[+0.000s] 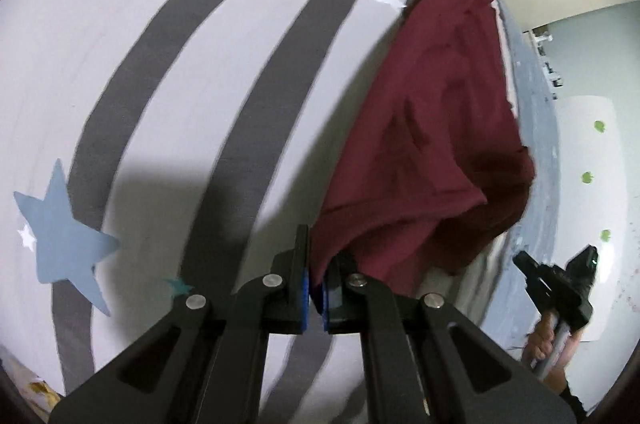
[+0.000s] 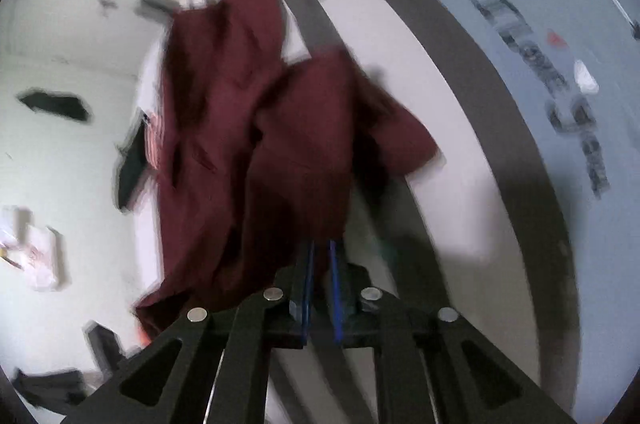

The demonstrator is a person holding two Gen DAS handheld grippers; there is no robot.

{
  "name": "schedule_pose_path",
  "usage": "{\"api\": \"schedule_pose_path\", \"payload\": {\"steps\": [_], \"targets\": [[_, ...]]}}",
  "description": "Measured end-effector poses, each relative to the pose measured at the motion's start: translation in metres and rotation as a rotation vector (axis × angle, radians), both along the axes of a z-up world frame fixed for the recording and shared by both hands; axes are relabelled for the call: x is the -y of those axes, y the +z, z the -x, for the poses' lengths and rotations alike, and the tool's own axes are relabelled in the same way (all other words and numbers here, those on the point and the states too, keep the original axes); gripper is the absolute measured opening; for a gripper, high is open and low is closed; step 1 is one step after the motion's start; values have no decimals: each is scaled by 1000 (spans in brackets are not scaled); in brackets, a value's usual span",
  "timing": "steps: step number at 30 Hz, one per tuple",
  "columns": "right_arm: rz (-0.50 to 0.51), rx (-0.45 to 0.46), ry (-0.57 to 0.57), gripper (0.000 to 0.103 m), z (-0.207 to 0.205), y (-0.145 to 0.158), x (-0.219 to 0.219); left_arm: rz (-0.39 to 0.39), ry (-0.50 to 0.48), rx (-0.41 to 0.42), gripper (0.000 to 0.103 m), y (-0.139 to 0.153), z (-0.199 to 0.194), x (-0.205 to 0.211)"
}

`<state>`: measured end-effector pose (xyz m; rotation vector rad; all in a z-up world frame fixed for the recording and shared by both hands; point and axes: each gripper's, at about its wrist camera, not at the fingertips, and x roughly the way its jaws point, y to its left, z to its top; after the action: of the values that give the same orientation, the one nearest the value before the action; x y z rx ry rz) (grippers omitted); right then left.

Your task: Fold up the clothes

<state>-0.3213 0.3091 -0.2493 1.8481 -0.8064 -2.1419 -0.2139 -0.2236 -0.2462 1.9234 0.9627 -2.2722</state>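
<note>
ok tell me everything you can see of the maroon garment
The maroon garment is plain dark-red woven-looking cloth, creased and bunched. It hangs partly lifted over the grey-striped bedspread, with one edge pinched in the left gripper and another in the right gripper. A small label shows near its far end.

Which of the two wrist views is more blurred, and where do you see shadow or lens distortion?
Right wrist view: heavy motion smear on the maroon garment and background. Left wrist view: sharper, mild blur; a dark shadow falls on the striped sheet beside the left gripper; fisheye bends its grey stripes into arcs, with black corners in both views.
</note>
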Motion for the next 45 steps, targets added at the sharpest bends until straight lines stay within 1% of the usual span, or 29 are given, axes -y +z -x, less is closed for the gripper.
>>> {"api": "schedule_pose_path", "payload": {"steps": [3, 4, 6, 9, 11, 14, 16, 17, 18, 19, 20, 21, 22, 23, 24, 25, 26, 28, 30, 33, 35, 36, 37, 38, 39, 40, 41, 43, 45], "targets": [[-13, -1, 29, 11, -10, -5, 9, 27, -1, -1, 2, 0, 1, 5], [-26, -14, 46, 15, -9, -4, 13, 37, -1, -3, 2, 1, 2, 6], [-46, -50, 73, 33, -2, 0, 23, 46, 5, -3, 2, -2, 9, 15], [-96, -113, 76, 54, 20, 3, 29, 47, 6, 1, 3, -4, 8, 17], [-144, -123, 68, 56, 30, 0, 30, 65, -4, 6, 3, -6, 10, 18], [-145, -70, 70, 56, 48, -16, 34, 107, -39, -7, 3, -4, 15, 16], [-139, -42, 81, 56, 53, -28, 41, 160, -76, -19, 3, -2, 21, 11], [-132, -33, 82, 56, 54, -31, 44, 194, -110, -30, 5, 0, 26, 6], [-124, -23, 81, 56, 54, -35, 46, 217, -130, -36, 11, 0, 30, 2], [-114, -12, 79, 56, 55, -39, 48, 240, -149, -43, 15, 0, 34, -1], [-103, 1, 78, 53, 56, -44, 49, 254, -158, -48, 23, -4, 29, -6], [-86, 9, 71, 39, 56, -48, 50, 272, -165, -51, 28, -6, 32, -8], [-69, 13, 62, 31, 56, -51, 49, 282, -171, -46, 29, -10, 36, -7], [-56, 17, 50, 18, 57, -53, 47, 292, -176, -41, 28, -13, 39, -7], [-36, 18, 26, 6, 57, -54, 42, 301, -181, -36, 25, -16, 43, -6], [-17, 17, 8, 5, 57, -54, 38, 289, -177, -37, 17, -17, 46, -4], [-1, 10, -14, 4, 57, -52, 33, 278, -171, -38, 3, -18, 49, -1], [32, -9, -55, 3, 57, -44, 22, 241, -118, -61, 3, -9, 52, 11], [60, -36, -86, 3, 59, -27, 11, 209, -80, -110, 3, 11, 54, 20], [129, -105, -135, 3, 64, 12, -7, 148, -5, -238, 2, 72, 60, 39], [169, -165, -158, 3, 70, 47, -17, 105, 34, -355, 2, 131, 67, 49], [198, -195, -170, 3, 76, 66, -21, 103, 34, -406, 2, 157, 73, 49], [220, -231, -177, 3, 79, 88, -27, 114, 23, -481, 2, 198, 79, 47], [240, -269, -181, 3, 82, 111, -32, 121, 13, -526, 2, 224, 82, 44], [251, -312, -177, 3, 87, 140, -32, 123, -2, -590, 2, 262, 88, 39], [248, -351, -170, 3, 92, 168, -27, 120, -8, -626, 2, 282, 108, 22], [255, -393, -159, 3, 97, 197, -26, 112, -16, -672, 2, 313, 115, 15], [252, -491, -134, 3, 101, 265, -29, 92, -30, -763, 2, 376, 131, 10], [232, -593, -109, 3, 101, 336, -30, 88, -36, -856, 2, 443, 127, 13]]}}
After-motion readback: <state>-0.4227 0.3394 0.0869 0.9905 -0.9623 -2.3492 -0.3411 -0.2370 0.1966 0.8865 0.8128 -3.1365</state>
